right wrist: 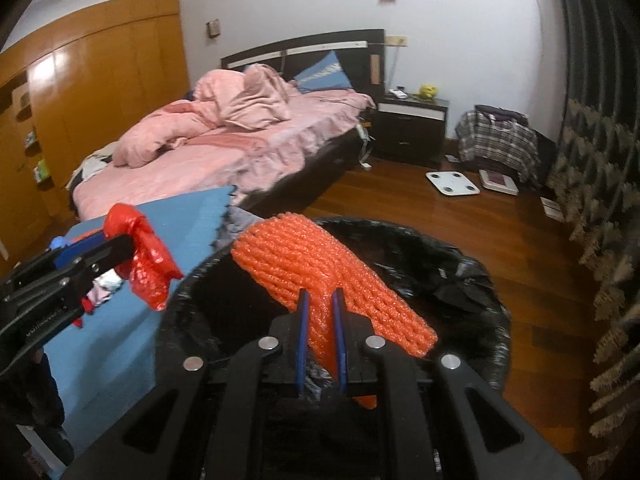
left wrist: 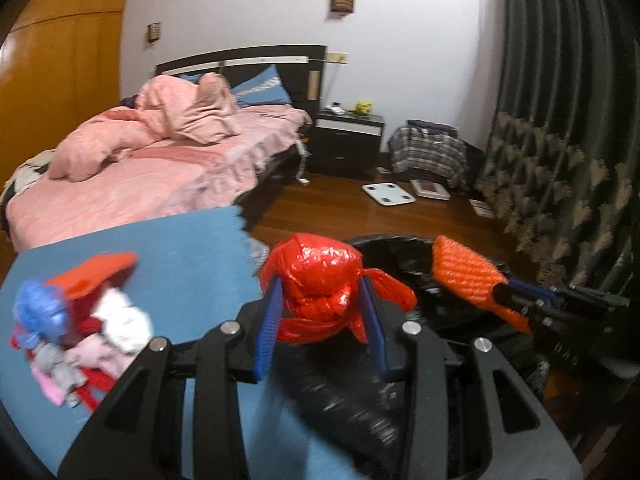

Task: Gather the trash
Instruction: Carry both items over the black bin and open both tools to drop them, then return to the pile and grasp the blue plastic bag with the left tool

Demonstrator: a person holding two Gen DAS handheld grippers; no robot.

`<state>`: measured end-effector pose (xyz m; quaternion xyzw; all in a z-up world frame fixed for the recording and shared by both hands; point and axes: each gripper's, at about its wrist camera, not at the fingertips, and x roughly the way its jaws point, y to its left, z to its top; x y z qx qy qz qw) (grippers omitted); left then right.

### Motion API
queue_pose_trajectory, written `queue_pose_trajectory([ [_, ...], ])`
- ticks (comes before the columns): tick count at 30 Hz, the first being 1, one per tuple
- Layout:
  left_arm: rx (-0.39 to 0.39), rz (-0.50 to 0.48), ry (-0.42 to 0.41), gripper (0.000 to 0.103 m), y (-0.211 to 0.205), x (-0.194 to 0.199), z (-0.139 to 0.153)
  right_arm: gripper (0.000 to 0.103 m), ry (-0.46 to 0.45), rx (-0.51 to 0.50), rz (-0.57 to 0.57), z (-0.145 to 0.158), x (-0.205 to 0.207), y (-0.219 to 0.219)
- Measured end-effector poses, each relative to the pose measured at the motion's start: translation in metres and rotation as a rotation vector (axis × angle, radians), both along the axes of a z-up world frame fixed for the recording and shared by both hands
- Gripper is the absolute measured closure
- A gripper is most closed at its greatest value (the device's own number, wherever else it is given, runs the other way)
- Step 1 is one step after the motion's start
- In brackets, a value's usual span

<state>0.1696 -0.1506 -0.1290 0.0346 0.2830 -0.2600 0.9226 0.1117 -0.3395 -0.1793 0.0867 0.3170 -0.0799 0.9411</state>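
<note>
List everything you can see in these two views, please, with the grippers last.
Plastic bag: one, red, knotted, in left gripper.
Foam net: one, orange, in right gripper, over bin.
Bin: one, black-lined, on floor.
Mat: one, blue, beside bin.
Scrap pile: one, mixed colours, on mat.
Bed: one, pink bedding.
Nightstand: one, dark, beside bed.
Scale: one, white, on floor.
Left gripper: black, blue pads.
Right gripper: black, blue pads.
</note>
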Motion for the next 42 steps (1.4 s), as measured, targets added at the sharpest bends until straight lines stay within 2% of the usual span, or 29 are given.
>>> queue_pose_trajectory([
  [2, -0.014, -0.032, 0.012, 0.063, -0.014, 0.003, -0.002, 0.090, 0.005, -0.003, -0.018, -0.004, -0.004, -0.007],
  [4, -0.032, -0.067, 0.023, 0.051, -0.023, 0.006, -0.005, 0.084, 0.013, -0.007, -0.047, -0.007, -0.007, -0.015],
  [5, -0.033, -0.075, 0.024, 0.046, -0.024, 0.006, -0.006, 0.074, 0.016, -0.009, -0.057, -0.008, -0.009, -0.016],
  [6, -0.033, -0.076, 0.022, 0.037, -0.022, 0.006, -0.007, 0.061, 0.018, -0.011, -0.071, -0.009, -0.011, -0.020],
  [7, -0.037, -0.075, 0.014, 0.029, -0.021, 0.005, -0.007, 0.055, 0.017, -0.012, -0.080, -0.010, -0.013, -0.022],
  [9, -0.039, -0.063, 0.007, 0.022, -0.012, 0.004, -0.005, 0.039, 0.012, -0.022, -0.100, -0.009, -0.015, -0.025],
  [10, -0.037, -0.054, 0.004, 0.017, -0.008, 0.004, -0.005, 0.035, 0.009, -0.025, -0.105, -0.009, -0.015, -0.025],
  [12, -0.027, -0.025, -0.010, 0.016, 0.006, 0.002, -0.004, 0.018, -0.001, -0.033, -0.109, -0.007, -0.013, -0.023],
  [15, -0.001, 0.018, -0.025, 0.012, 0.023, 0.000, 0.000, 0.006, -0.015, -0.052, -0.098, -0.003, -0.013, -0.015],
  [22, 0.050, 0.153, -0.041, 0.010, 0.083, -0.004, -0.001, 0.006, -0.027, -0.033, -0.014, 0.003, 0.002, 0.023],
  [29, 0.090, 0.334, -0.052, 0.010, 0.156, -0.004, -0.005, 0.006, -0.043, -0.019, 0.101, 0.009, 0.024, 0.079],
  [42, 0.096, 0.609, -0.014, 0.010, 0.274, 0.017, -0.013, 0.006, -0.070, -0.020, 0.309, 0.010, 0.083, 0.191],
])
